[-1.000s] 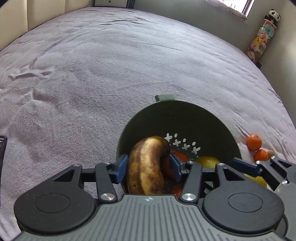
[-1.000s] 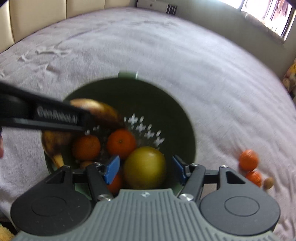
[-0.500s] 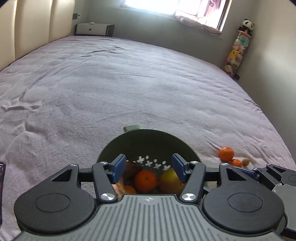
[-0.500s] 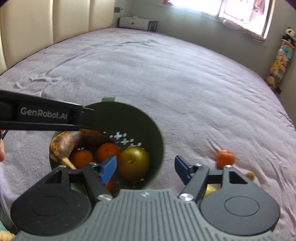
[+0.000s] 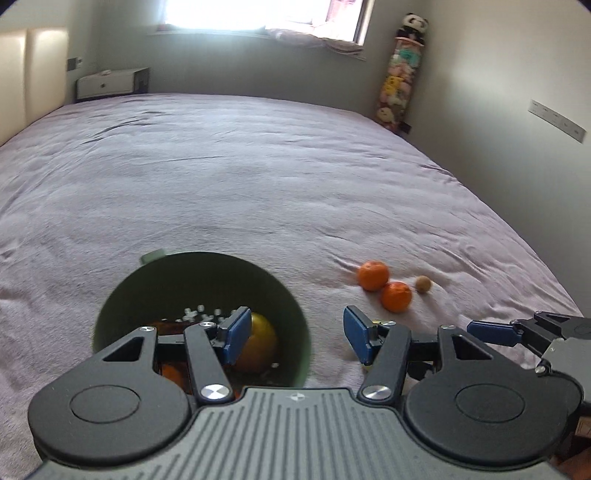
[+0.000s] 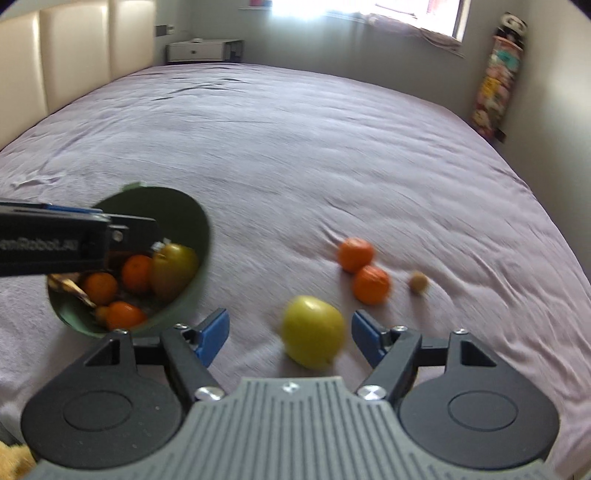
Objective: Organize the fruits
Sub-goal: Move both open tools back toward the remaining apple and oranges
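Now right claw (image 6: 288, 334) spread wide, green apple (image 6: 313, 331) between fingers, untouched; left claw (image 5: 293, 334) apart.

A home bedroom. A wide bed (image 5: 258, 177) covered by a lilac sheet fills most of both views. A padded cream headboard (image 6: 85, 55) lines the wall at left, with a low white bedside cabinet (image 5: 110, 83) beside it in the far corner. A bright window (image 5: 258, 16) sits in the far wall, with folded fabric on its sill. A tall hanging column of plush toys (image 5: 400, 74), topped by a panda, stands in the right corner.
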A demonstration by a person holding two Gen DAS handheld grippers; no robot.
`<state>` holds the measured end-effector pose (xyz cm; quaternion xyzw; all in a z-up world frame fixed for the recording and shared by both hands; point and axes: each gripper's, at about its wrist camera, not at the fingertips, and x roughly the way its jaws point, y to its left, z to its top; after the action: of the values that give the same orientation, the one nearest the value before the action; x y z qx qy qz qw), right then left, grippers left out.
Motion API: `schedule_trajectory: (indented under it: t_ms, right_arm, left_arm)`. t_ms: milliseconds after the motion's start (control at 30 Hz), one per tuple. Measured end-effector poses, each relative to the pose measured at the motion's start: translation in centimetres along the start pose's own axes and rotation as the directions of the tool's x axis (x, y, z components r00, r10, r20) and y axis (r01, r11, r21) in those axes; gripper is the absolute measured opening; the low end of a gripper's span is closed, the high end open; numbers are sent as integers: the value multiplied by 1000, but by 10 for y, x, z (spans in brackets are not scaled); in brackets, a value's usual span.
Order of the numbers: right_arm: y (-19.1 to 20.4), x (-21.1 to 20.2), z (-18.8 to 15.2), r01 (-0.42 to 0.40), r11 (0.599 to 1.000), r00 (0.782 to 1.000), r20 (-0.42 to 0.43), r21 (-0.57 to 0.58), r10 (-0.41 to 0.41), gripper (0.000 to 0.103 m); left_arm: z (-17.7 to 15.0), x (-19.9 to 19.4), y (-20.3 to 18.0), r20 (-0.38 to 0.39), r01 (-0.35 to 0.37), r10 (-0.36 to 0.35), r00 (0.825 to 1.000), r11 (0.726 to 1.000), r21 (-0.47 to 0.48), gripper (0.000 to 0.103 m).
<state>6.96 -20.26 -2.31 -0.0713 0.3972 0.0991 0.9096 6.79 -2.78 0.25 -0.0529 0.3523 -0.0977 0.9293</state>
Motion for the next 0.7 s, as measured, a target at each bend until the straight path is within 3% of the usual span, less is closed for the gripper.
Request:
schedule_trajectory:
  t_ms: [333, 567, 700]
  right_arm:
    - [-64, 13, -31, 40, 965, 998, -53, 260, -27, 63]
    - [-85, 24, -33, 21, 914, 999, -41, 405, -4, 60]
    - [-98, 38, -33, 29, 888, 1000, -18, 458, -24, 60]
  left_arm:
    - [-21, 14, -42, -10, 116, -116, 993, 985, 129, 68]
    - [-31, 42, -64, -65, 123, -116, 991, 987, 106, 68]
    - [-37, 57, -73, -61, 85, -79, 995, 991, 102, 69]
